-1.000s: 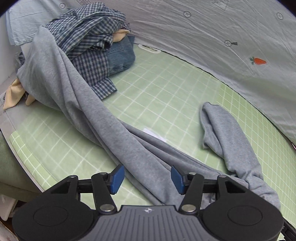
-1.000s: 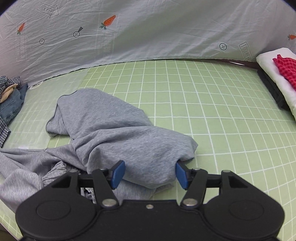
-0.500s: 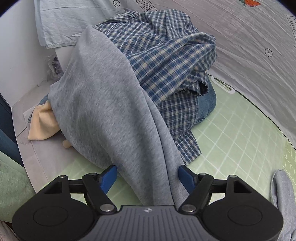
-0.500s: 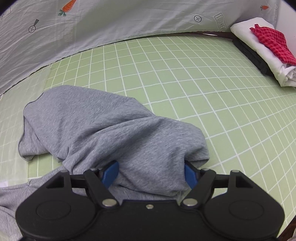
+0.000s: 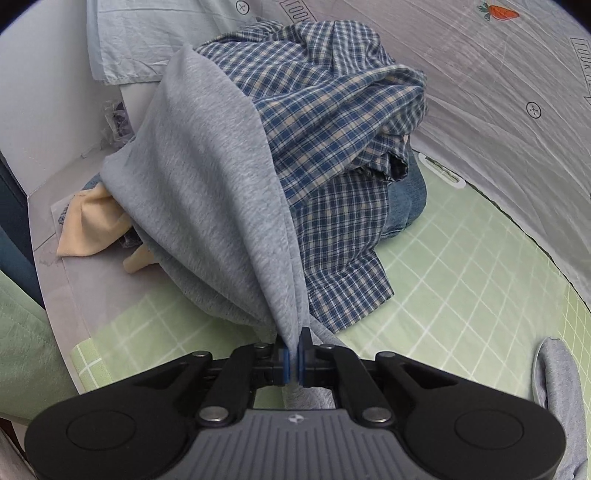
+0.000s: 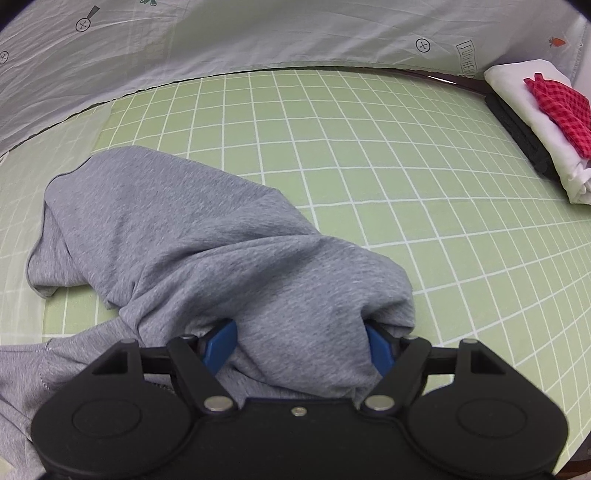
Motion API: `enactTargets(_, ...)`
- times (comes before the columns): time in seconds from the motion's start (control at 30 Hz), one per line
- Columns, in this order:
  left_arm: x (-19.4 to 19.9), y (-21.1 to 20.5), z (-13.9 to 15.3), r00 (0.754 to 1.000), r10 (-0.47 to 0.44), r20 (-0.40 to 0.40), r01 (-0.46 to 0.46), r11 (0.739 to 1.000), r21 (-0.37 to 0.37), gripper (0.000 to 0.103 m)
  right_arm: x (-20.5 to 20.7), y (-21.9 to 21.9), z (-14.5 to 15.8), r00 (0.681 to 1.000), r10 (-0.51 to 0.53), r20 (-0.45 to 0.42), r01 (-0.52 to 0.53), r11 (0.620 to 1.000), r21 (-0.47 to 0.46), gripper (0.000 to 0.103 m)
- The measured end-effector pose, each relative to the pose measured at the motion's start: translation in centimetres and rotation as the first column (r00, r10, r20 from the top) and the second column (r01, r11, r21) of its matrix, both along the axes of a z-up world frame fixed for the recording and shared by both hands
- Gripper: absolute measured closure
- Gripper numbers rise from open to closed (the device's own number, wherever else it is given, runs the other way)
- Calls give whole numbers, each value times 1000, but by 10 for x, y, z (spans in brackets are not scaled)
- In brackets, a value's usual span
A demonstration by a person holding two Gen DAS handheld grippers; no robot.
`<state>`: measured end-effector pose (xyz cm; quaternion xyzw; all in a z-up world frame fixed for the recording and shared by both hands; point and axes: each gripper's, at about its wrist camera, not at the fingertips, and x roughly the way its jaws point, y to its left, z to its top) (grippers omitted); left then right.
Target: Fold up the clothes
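So the grey sweatshirt [image 5: 207, 192] is the thing being handled — soft heathered jersey, mid-grey, with a fine melange fleck and a stitched hem showing at the lower left of the right wrist view. It's all strung out across the green grid mat [image 6: 369, 155]. One end is draped up over the pile of unfolded clothes at the mat's corner, lying partly on top of a blue plaid shirt [image 5: 332, 122] that itself sits on some denim jeans [image 5: 406, 206], with a pale yellow cloth [image 5: 92, 225] poking out beside it.

The left gripper [image 5: 291, 356] has its blue pads pressed together on a gathered ridge of the grey fabric, which fans out from that pinch and rises toward the pile in long tight folds.

The other end of the sweatshirt [image 6: 207, 251] lies bunched on the mat in a rounded, sleeve-like lump. The right gripper [image 6: 301, 345] has its jaws spread wide with that lump sitting between them — the cloth bulges over both blue pads, and the fabric fills the gap, but I can't tell if they're actually squeezing it.

Off at the far right edge of the mat there's a folded stack [image 6: 532, 122]: white cloth over something dark, with a red checked cloth [image 6: 557, 107] on top. A pale sheet with carrot prints [image 6: 295, 33] hangs behind everything.
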<state>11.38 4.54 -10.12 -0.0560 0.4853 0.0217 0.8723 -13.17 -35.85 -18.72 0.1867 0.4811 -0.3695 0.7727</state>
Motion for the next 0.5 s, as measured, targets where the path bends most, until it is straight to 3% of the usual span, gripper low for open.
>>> enactTargets(0.27, -62, -28, 45, 995, 24, 100, -26, 1000, 10, 99, -19, -20, -7, 995, 93, 30, -94, 995, 43, 28)
enactTargets(0.5, -113, -83, 44, 995, -58, 75, 61, 998, -30, 99, -39, -39, -10, 978, 205, 47, -207, 977, 43, 28)
